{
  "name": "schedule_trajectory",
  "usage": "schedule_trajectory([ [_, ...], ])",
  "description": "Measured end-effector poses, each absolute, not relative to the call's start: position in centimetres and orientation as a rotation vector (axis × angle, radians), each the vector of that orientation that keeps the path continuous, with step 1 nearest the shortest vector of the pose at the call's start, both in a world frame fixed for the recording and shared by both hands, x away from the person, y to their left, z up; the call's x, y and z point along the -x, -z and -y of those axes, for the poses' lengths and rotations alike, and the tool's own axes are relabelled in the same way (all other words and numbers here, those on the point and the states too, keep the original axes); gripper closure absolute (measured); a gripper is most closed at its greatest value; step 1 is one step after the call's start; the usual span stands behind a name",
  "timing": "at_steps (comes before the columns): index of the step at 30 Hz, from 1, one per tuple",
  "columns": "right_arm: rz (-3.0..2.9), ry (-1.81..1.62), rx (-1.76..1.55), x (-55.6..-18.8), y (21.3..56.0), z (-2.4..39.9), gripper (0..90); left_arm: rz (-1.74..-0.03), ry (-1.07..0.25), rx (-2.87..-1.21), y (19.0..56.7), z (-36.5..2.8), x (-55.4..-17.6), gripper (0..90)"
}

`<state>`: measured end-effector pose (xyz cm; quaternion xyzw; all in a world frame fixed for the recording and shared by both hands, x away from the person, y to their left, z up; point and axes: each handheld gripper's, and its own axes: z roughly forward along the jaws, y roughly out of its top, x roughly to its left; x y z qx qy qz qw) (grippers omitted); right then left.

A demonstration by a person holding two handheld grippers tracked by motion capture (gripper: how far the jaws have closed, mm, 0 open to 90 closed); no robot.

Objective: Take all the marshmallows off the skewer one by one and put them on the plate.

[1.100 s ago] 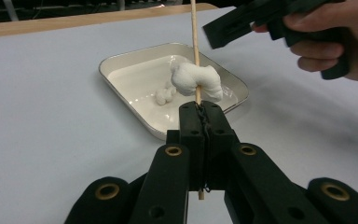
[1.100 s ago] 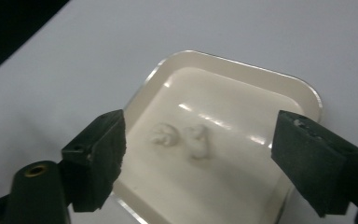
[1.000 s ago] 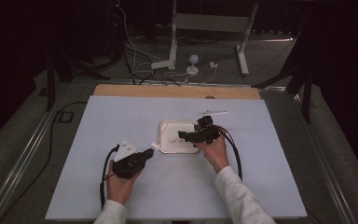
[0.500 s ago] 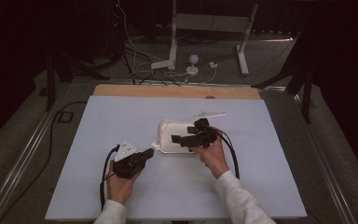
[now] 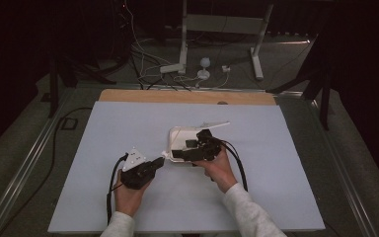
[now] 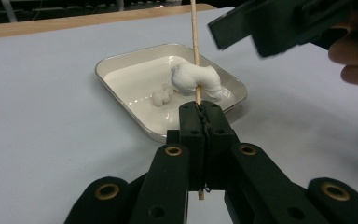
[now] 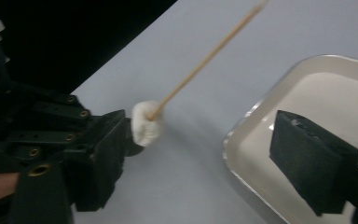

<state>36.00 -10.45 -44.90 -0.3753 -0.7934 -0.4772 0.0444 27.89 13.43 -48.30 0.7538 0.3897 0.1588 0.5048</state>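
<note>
Skewer (image 6: 196, 42): thin pale wooden stick with one white, lumpy, soft-looking piece (image 6: 196, 80) threaded on just above the grip. Left gripper (image 6: 199, 109) has its fingers fully closed on the stick's lower part, holding it roughly upright right at the near edge of the tray (image 6: 121, 98). Tray is a shallow white rectangle with rounded corners and a thin metallic rim, sitting on the pale counter (image 5: 103, 128); one smaller white lump (image 6: 163, 94) lies inside it. Right gripper (image 5: 180, 149) hovers over the tray, just beside the skewer; its fingers have just been closing but sit clearly apart, nothing between them.
</note>
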Motion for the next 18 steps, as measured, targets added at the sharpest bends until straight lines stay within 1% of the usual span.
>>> schedule_trajectory([
  [3, 2.379, 1.466, 1.114, -35.9, 45.2, 9.8, 33.3, -0.934, -0.382, -1.816, 48.3, -13.3, -27.8, 89.7],
  [4, 2.342, 1.469, 1.113, -35.9, 45.4, 9.4, 42.6, -0.932, -0.382, -1.815, 48.3, -13.3, -27.8, 89.7],
  [5, 2.342, 1.469, 1.113, -35.9, 45.4, 9.4, 42.6, -0.931, -0.382, -1.813, 48.3, -13.3, -27.8, 89.7],
  [7, 2.281, 1.467, 1.116, -36.0, 45.7, 9.1, 49.7, -0.927, -0.380, -1.815, 48.3, -13.2, -27.8, 89.7],
  [12, 2.203, 1.429, 1.107, -36.3, 46.3, 8.5, 61.4, -0.920, -0.378, -1.820, 48.3, -13.1, -27.8, 89.7],
  [14, 2.208, 1.426, 1.105, -36.2, 46.4, 8.4, 70.0, -0.920, -0.373, -1.823, 48.3, -13.1, -27.8, 89.6],
  [18, 2.230, 1.454, 1.096, -35.9, 46.2, 8.3, 75.0, -0.916, -0.357, -1.830, 48.4, -13.1, -27.9, 88.4],
])
